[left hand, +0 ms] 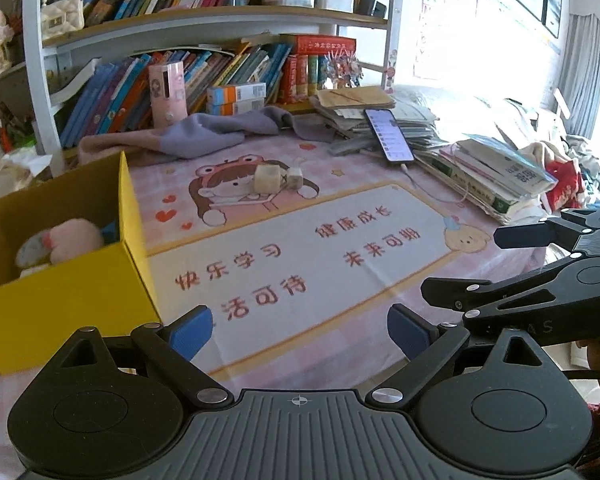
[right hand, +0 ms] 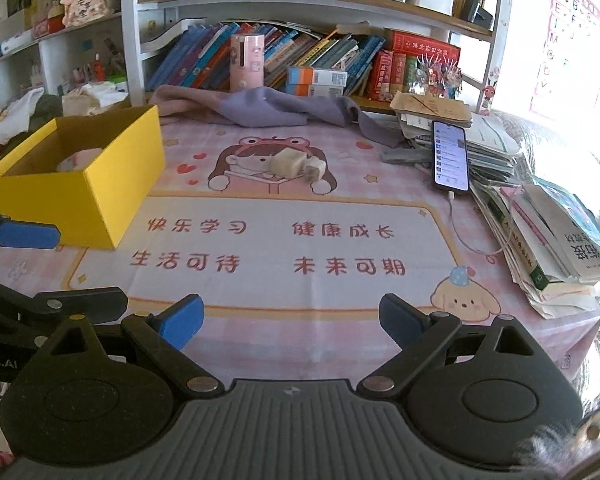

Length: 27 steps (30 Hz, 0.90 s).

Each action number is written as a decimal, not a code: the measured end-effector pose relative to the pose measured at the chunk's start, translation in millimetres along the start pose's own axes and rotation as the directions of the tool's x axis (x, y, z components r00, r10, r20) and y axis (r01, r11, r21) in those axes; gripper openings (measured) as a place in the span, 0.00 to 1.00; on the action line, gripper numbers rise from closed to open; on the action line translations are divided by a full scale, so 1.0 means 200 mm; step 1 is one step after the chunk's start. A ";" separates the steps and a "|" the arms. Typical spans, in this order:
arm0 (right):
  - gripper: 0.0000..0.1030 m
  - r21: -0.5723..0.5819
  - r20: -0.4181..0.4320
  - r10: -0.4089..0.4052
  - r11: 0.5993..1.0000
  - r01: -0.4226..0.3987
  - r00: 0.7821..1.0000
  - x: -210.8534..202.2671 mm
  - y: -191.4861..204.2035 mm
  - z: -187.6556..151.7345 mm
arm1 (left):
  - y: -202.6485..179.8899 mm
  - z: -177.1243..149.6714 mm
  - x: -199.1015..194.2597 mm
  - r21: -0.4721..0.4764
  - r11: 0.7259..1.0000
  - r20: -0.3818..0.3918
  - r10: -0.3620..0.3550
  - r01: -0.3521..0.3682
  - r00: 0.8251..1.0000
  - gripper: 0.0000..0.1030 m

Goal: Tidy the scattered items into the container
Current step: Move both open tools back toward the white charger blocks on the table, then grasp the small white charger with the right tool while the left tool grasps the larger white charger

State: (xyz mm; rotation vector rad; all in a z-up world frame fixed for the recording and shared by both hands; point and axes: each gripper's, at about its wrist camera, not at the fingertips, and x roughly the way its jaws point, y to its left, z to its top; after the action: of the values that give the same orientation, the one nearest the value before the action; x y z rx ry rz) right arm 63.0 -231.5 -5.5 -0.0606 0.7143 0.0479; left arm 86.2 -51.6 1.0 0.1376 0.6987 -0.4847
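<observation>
Straight ahead of your right gripper (right hand: 290,322), well beyond its tips on the pink printed tablecloth (right hand: 300,320), lie the two remaining scattered items: a larger cream-coloured block with rounded edges (right hand: 287,163) and a smaller cream block (right hand: 315,169) just beside it, touching or nearly so. From your left gripper (left hand: 300,330) the same pair sits ahead too, the larger block (left hand: 267,178) and the smaller (left hand: 295,179) slightly left of its centre line. The two blocks line up side by side across your view, so their joint long axis runs crosswise to either gripper's fingers. Neither arm looks clearly nearer; the right faces them more squarely, I'd judge. The open yellow cardboard box (left hand: 60,288) stands close on the left gripper's left side, with a pink-and-white plush toy (left hand: 64,242) already inside; from the right gripper that box (right hand: 84,192) lies ahead and well to the left. Both grippers have their blue-padded fingers spread wide apart, holding nothing and touching nothing. Your next reach likely needs a forward approach to one block.
</observation>
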 end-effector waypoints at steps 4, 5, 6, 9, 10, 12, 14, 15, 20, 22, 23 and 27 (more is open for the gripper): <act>0.92 -0.006 -0.005 0.017 1.000 -0.017 1.000 0.10 -0.05 0.07 | 0.02 0.07 0.10 -0.012 1.000 -0.007 0.012 -0.012 1.000 0.93; 0.92 -0.004 -0.005 0.024 1.000 -0.024 1.000 0.13 -0.06 0.09 | 0.02 0.09 0.14 -0.010 1.000 -0.011 0.016 -0.016 1.000 0.93; 0.92 -0.002 -0.006 0.031 1.000 -0.031 0.999 0.17 -0.08 0.11 | 0.01 0.12 0.17 -0.007 1.000 -0.015 0.020 -0.020 1.000 0.93; 0.92 -0.001 -0.015 0.045 0.999 -0.045 0.999 0.27 -0.14 0.19 | 0.01 0.21 0.26 -0.007 1.000 -0.025 0.029 -0.029 0.999 0.93; 0.92 -0.001 -0.017 0.050 0.999 -0.050 0.999 0.30 -0.17 0.22 | 0.01 0.23 0.30 -0.008 0.999 -0.027 0.032 -0.032 0.999 0.93; 0.92 -0.004 -0.022 0.056 0.998 -0.056 0.998 0.37 -0.23 0.26 | 0.00 0.29 0.37 -0.018 0.999 -0.038 0.040 -0.040 0.998 0.93; 0.92 0.002 -0.030 0.066 0.998 -0.066 0.997 0.43 -0.29 0.31 | -0.01 0.34 0.43 -0.028 0.998 -0.048 0.047 -0.049 0.998 0.93; 0.92 0.004 -0.032 0.073 0.997 -0.073 0.997 0.46 -0.32 0.33 | -0.01 0.37 0.46 -0.030 0.998 -0.051 0.051 -0.053 0.997 0.93; 0.92 -0.001 -0.052 0.111 0.994 -0.111 0.992 0.60 -0.45 0.42 | -0.03 0.47 0.60 -0.034 0.990 -0.083 0.134 -0.137 0.988 0.93; 0.92 -0.001 -0.061 0.130 0.991 -0.130 0.990 0.66 -0.49 0.45 | -0.02 0.51 0.65 -0.044 0.983 -0.101 0.171 -0.176 0.980 0.93; 0.92 -0.003 -0.064 0.140 0.990 -0.140 0.988 0.69 -0.51 0.47 | -0.01 0.54 0.68 -0.054 0.980 -0.108 0.187 -0.194 0.976 0.93; 0.92 -0.032 -0.062 0.187 0.981 -0.189 0.980 0.80 -0.55 0.53 | 0.05 0.62 0.77 -0.101 0.971 -0.119 0.206 -0.218 0.971 0.93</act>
State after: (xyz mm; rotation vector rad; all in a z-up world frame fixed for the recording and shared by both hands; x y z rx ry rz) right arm 259.7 -330.5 -25.9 -0.0309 0.7765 0.2420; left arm 265.0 -136.9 -4.0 0.1310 0.8052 -0.2326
